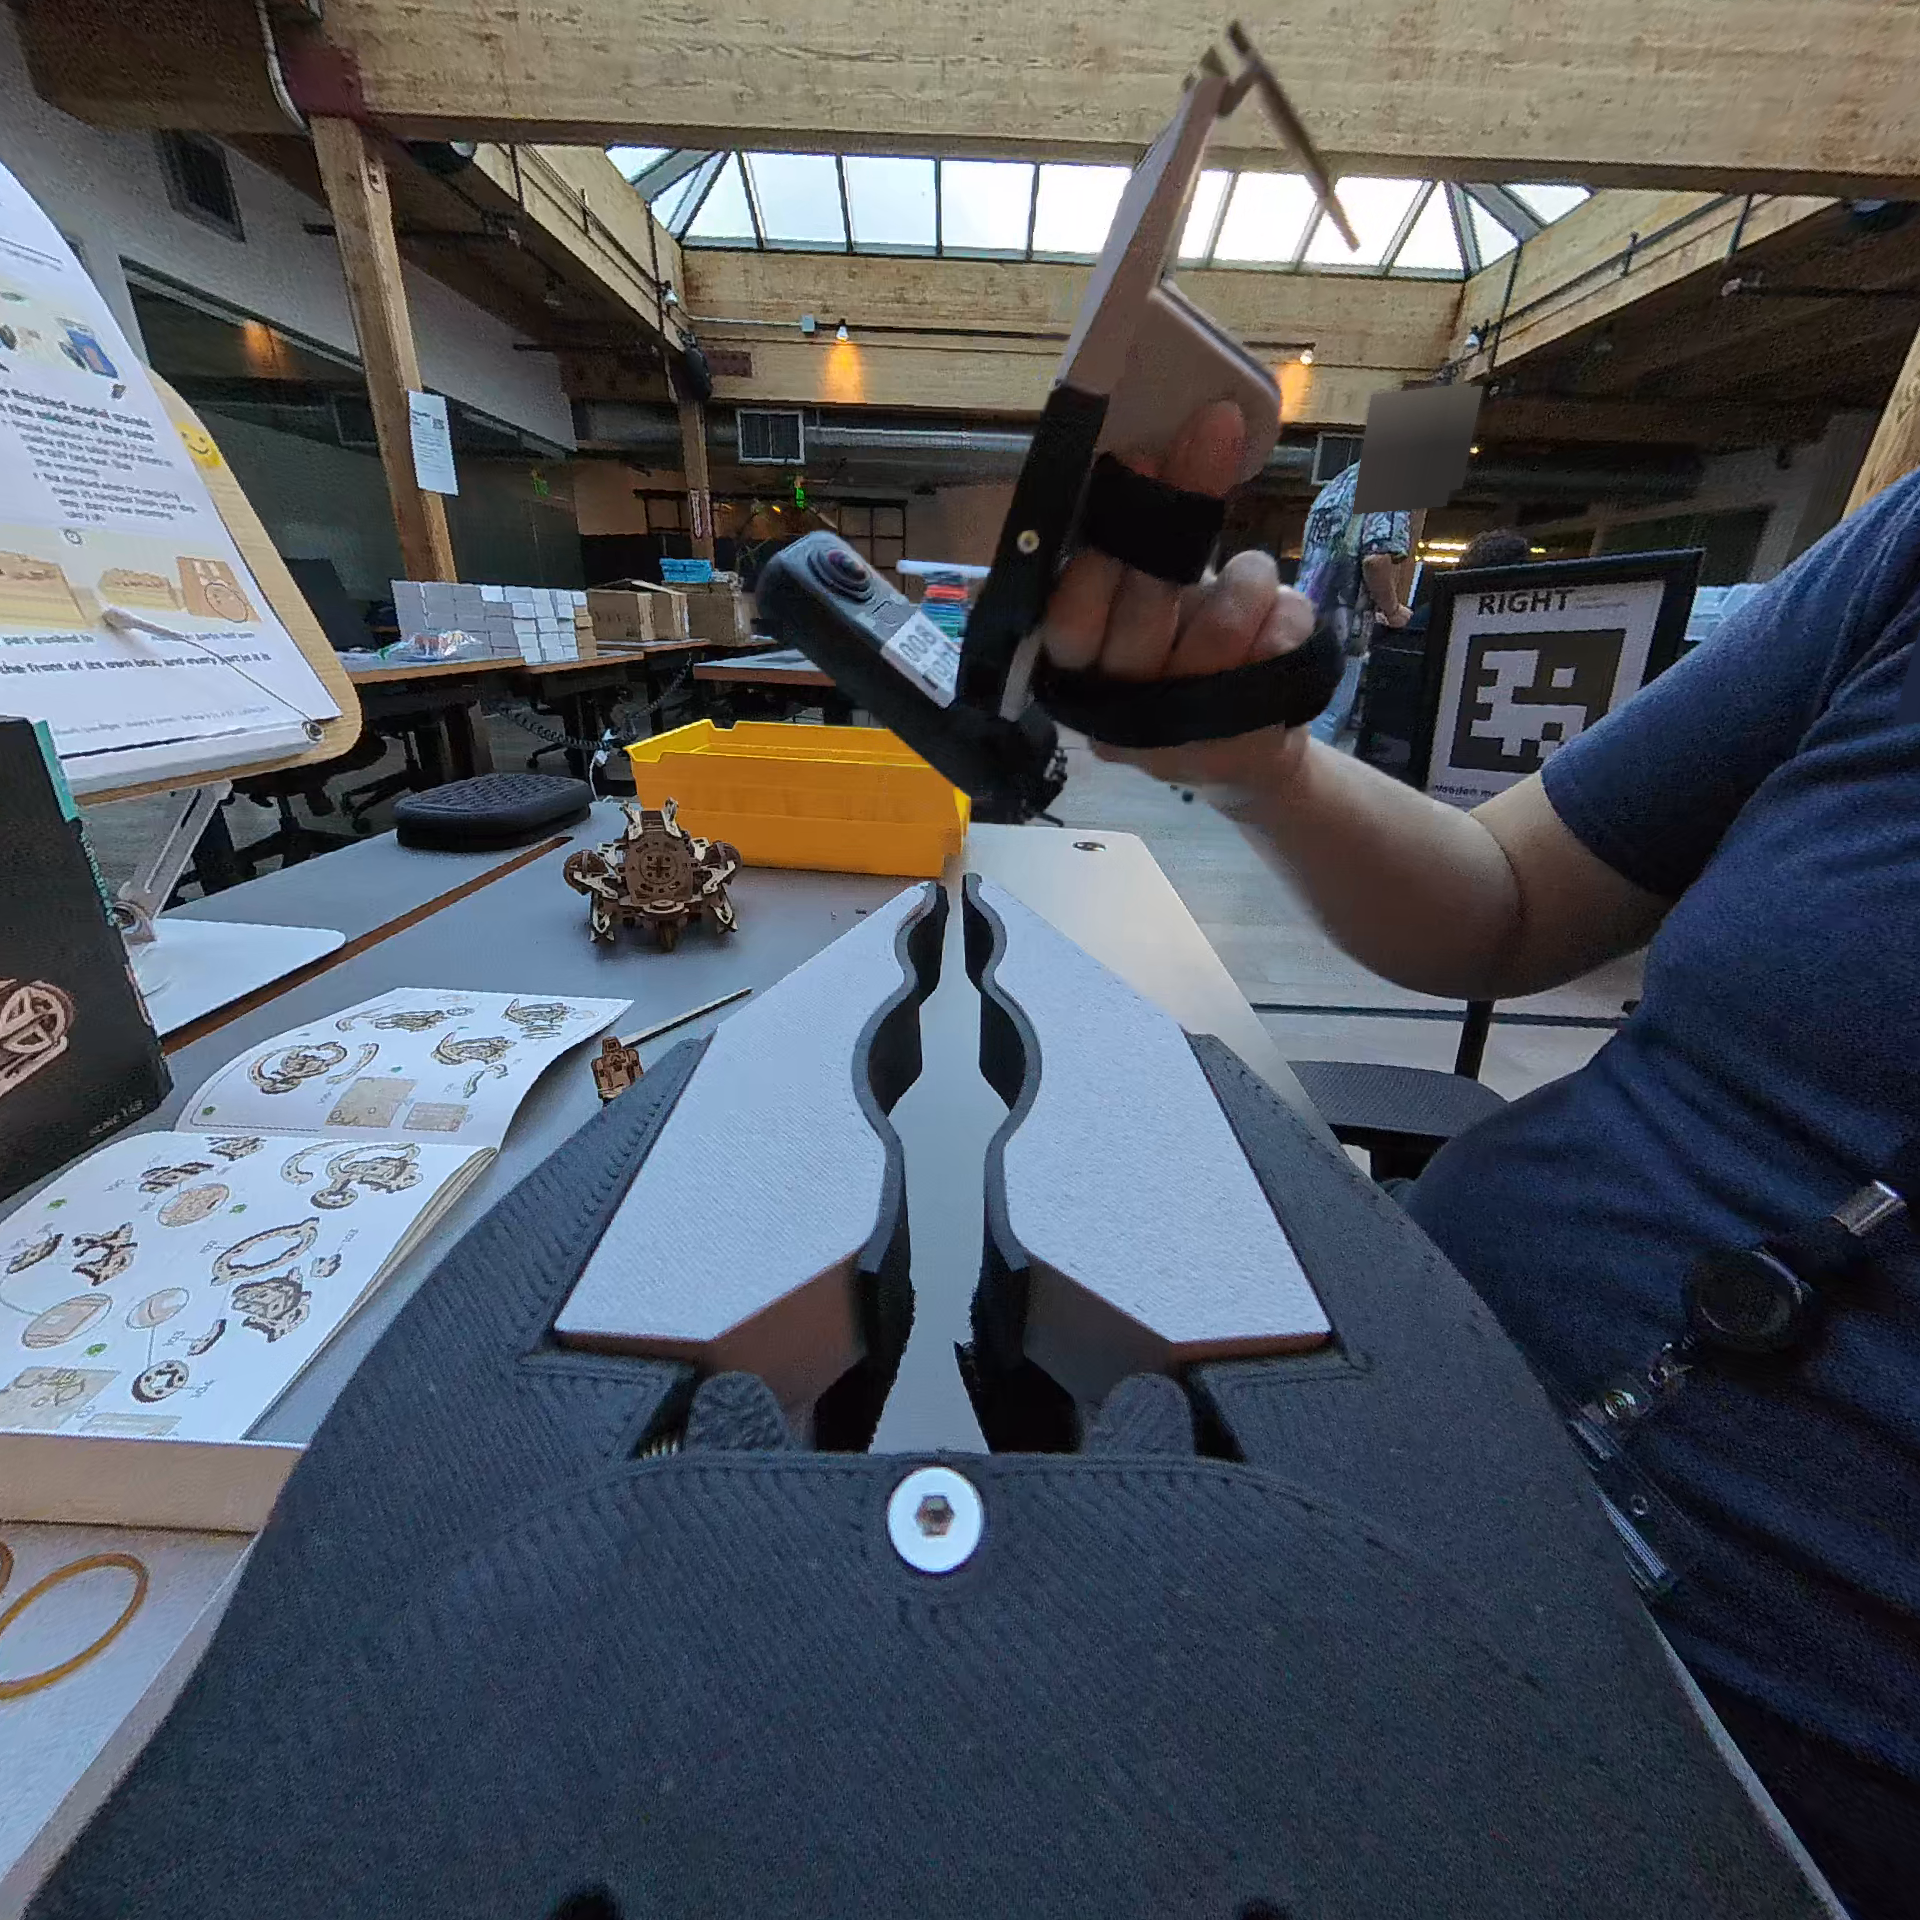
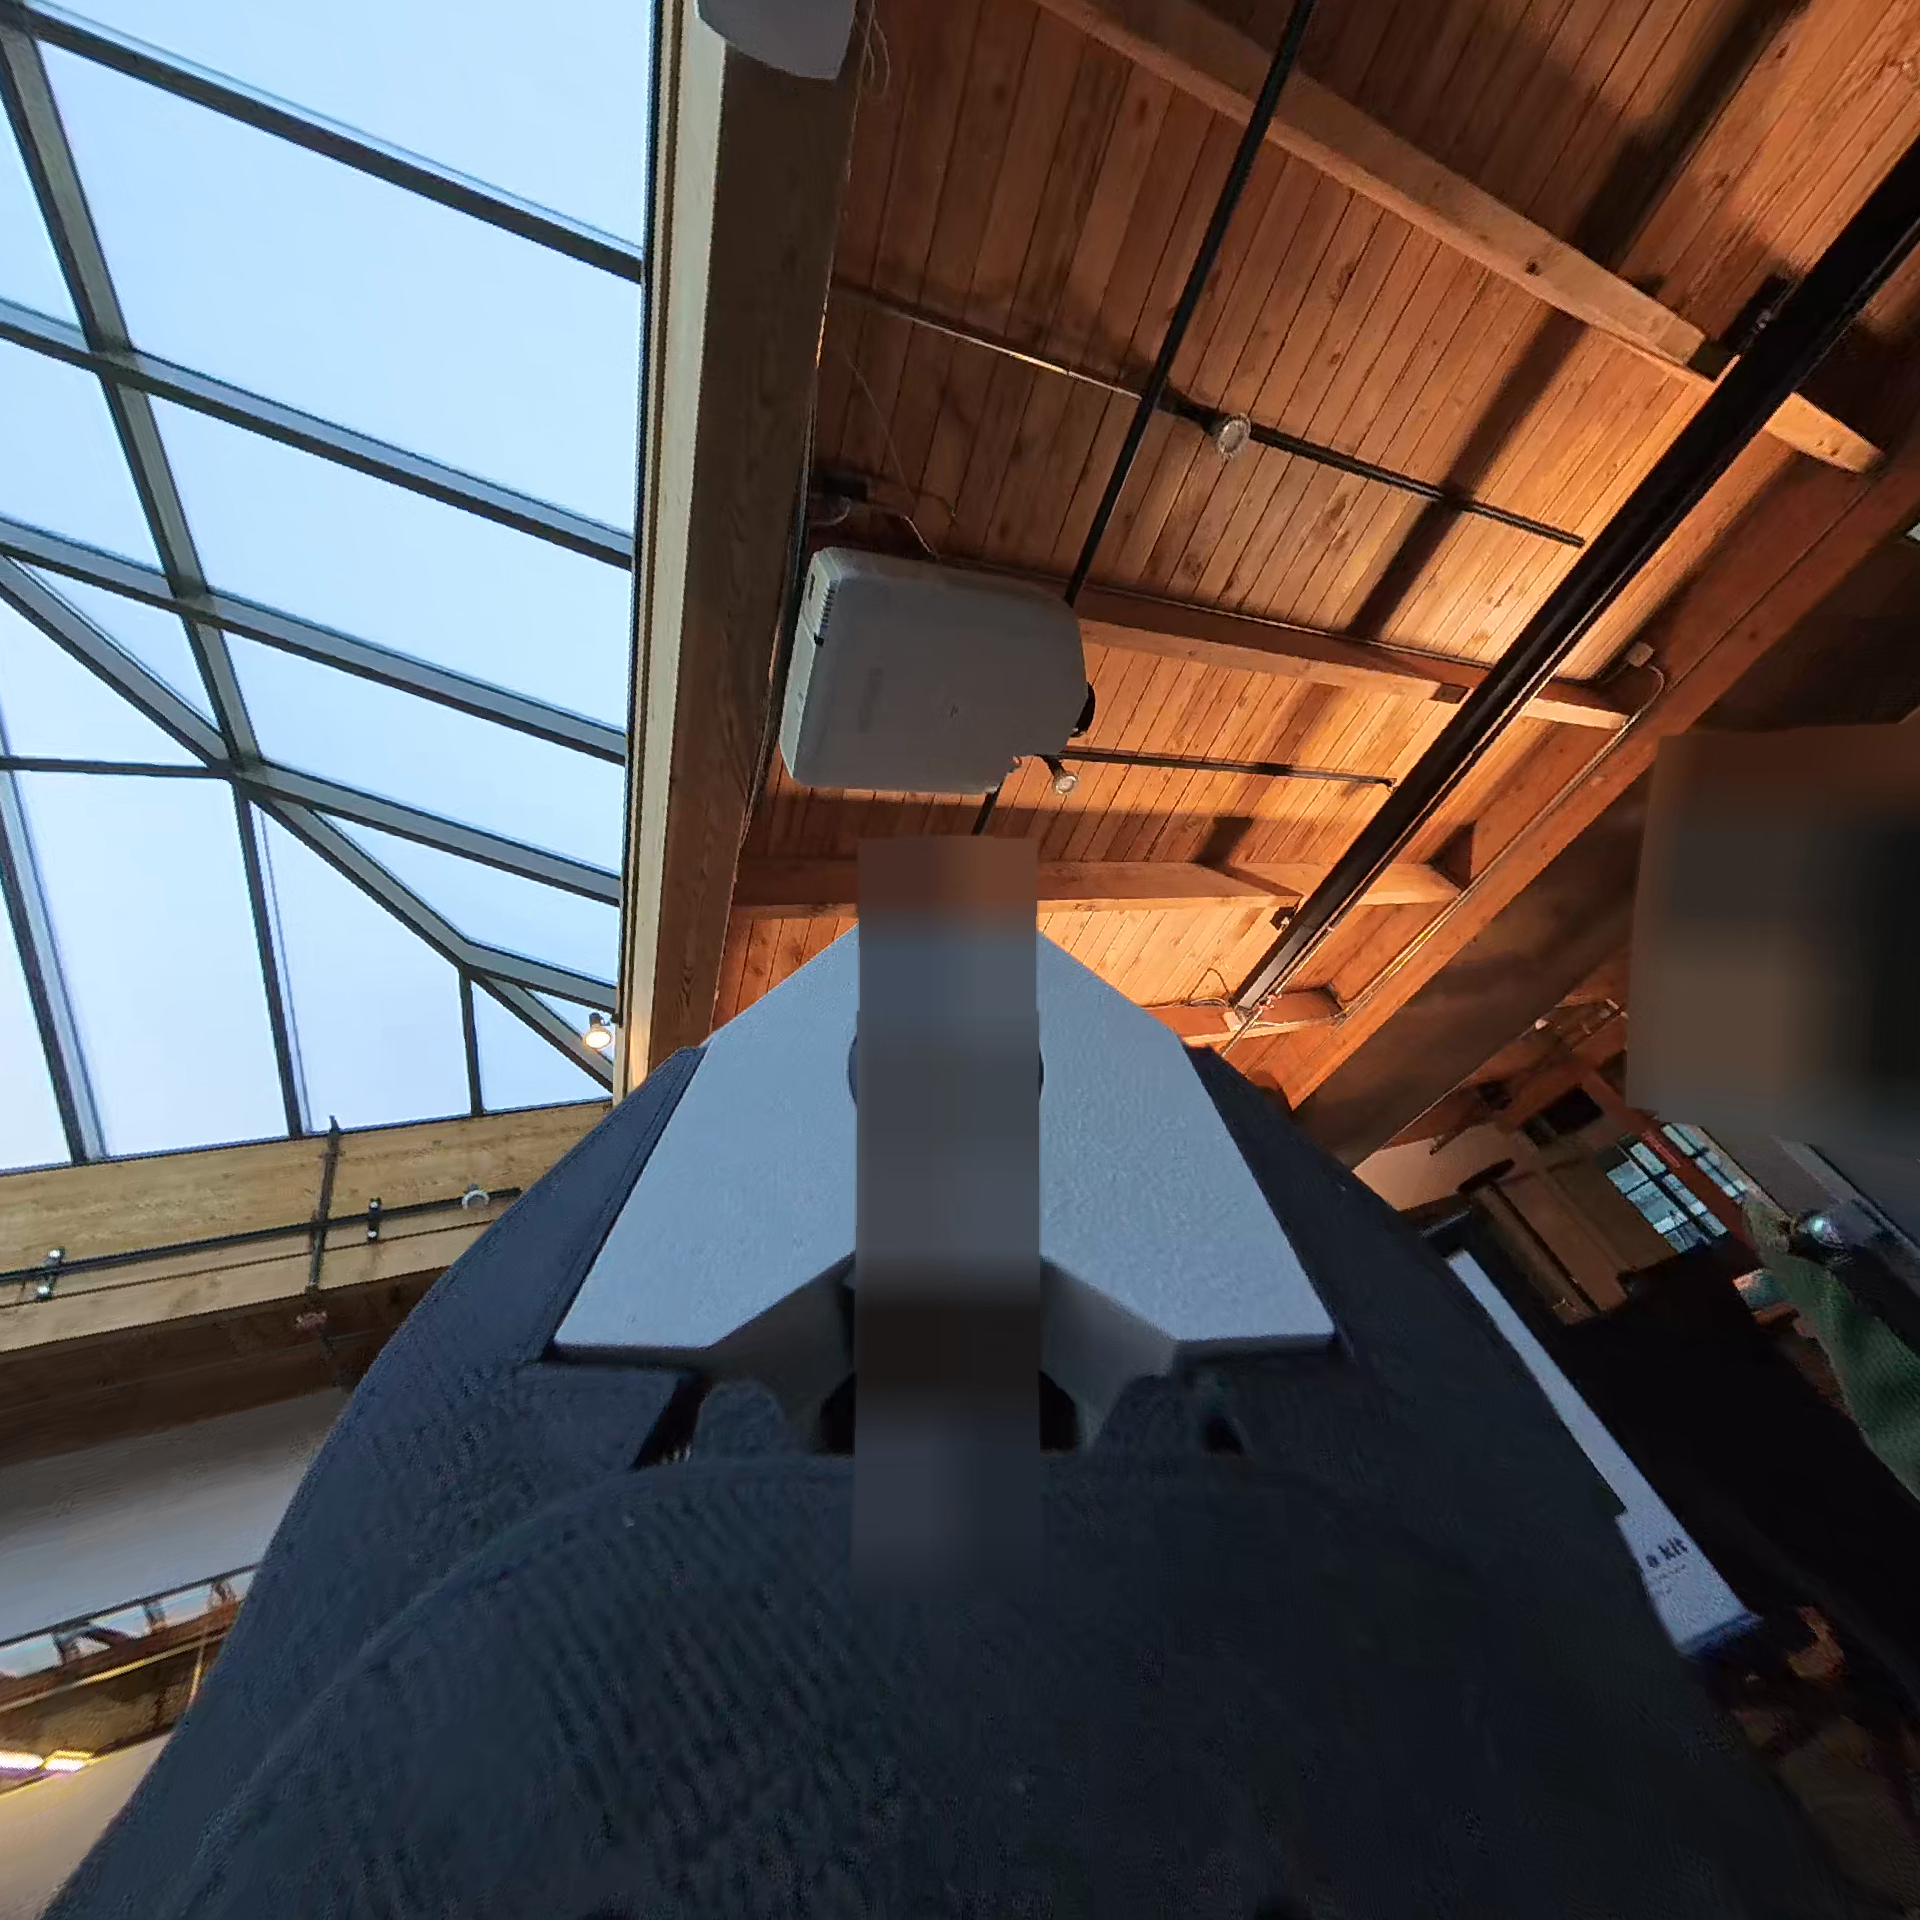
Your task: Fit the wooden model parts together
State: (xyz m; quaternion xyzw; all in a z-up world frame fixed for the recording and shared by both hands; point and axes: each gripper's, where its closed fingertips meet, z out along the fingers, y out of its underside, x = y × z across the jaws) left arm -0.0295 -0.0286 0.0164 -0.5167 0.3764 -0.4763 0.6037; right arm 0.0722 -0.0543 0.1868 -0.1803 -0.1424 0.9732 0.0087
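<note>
Wooden model (image 1: pixel 652 873) on the grey table (image 1: pixel 436 914) looks light, thin and snappable — best pinched by its solid middle. Left gripper (image 1: pixel 954 902), nearly closed and empty, points toward it; right gripper (image 1: pixel 1262 125) is raised high, its jaws' state unclear.

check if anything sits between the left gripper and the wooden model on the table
Nothing visible does. The left gripper points over bare grey table toward the wooden model, which stands ahead and left, beside the yellow bin.

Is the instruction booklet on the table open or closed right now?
Open. In the left wrist view the instruction booklet lies spread flat on the grey table, two illustrated pages facing up.
</note>
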